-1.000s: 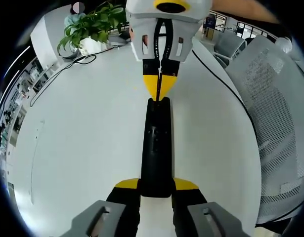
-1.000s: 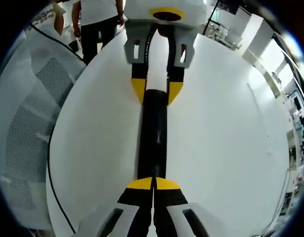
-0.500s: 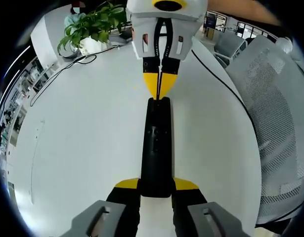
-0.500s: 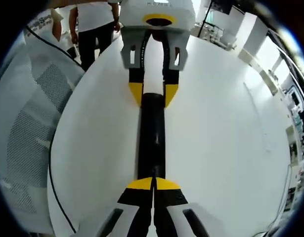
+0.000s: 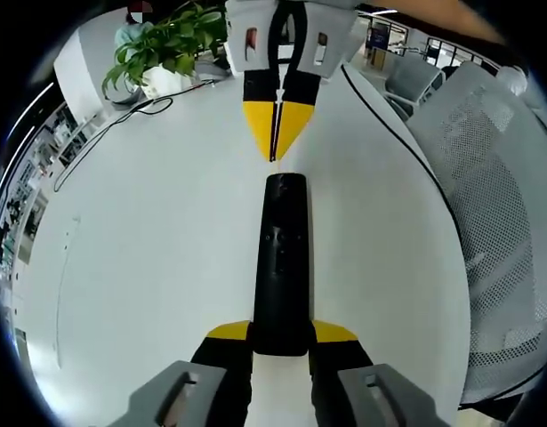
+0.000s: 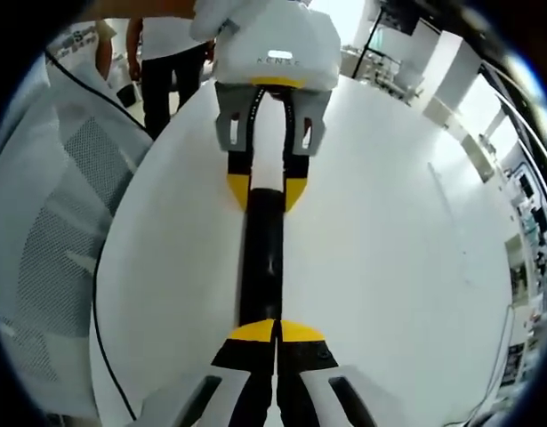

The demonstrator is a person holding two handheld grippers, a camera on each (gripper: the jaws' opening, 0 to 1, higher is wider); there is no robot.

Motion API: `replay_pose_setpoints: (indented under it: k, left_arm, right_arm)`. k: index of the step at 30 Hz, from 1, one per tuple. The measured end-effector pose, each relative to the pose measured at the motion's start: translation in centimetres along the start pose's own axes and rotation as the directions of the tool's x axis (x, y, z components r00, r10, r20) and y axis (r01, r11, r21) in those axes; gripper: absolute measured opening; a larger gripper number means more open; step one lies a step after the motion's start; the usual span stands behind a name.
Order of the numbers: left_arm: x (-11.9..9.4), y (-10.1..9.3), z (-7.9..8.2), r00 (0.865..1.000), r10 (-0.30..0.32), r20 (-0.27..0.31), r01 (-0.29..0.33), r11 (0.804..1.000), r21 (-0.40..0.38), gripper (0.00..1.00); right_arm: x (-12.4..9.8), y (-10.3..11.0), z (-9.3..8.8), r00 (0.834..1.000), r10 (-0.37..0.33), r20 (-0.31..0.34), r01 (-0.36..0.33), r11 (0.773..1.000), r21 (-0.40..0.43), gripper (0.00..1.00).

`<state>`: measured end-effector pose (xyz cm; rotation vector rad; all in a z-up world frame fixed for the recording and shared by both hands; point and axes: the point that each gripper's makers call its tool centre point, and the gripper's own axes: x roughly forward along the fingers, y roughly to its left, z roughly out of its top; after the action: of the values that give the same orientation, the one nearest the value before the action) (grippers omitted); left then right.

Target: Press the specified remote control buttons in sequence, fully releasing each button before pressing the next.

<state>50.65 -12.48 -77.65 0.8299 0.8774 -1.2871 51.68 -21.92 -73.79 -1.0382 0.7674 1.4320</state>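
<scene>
A slim black remote control (image 5: 282,249) lies lengthwise on the white table (image 5: 140,258). My left gripper (image 5: 282,331) is shut on its near end, one yellow-tipped jaw on each side. In the left gripper view my right gripper (image 5: 273,149) comes down from the top, shut, its yellow tip hanging just beyond the remote's far end without touching it. In the right gripper view the same gripper (image 6: 276,325) rises from the bottom, shut, over one end of the remote (image 6: 262,258), and the left gripper (image 6: 266,189) clamps the other end.
A potted plant (image 5: 162,49) and a black cable (image 5: 113,129) sit at the table's far left. Another cable (image 5: 398,147) runs along the right edge beside a white mesh chair (image 5: 500,222). A person (image 6: 171,49) stands past the table.
My right gripper has lifted off the remote's far end and drawn back, still shut. The left gripper and the remote have stayed where they were.
</scene>
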Motion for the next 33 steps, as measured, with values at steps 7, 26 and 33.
replay_pose_setpoints:
  k: [7,26,33]
  left_arm:
    - [0.0,0.0,0.0,1.000,0.000,0.001,0.000,1.000,0.000,0.23]
    - [0.0,0.0,0.0,1.000,0.000,0.008,0.000,1.000,0.000,0.23]
    - [0.0,0.0,0.0,1.000,0.001,0.010,-0.001,1.000,0.001,0.23]
  right_arm:
    - [0.5,0.2,0.3,1.000,0.008,-0.003,-0.008,1.000,-0.004,0.00]
    - [2.2,0.7,-0.1,0.999,0.034,-0.028,-0.035,0.999,-0.021,0.00]
    - [2.8,1.0,-0.4,0.998,0.046,-0.040,-0.047,0.999,-0.027,0.00]
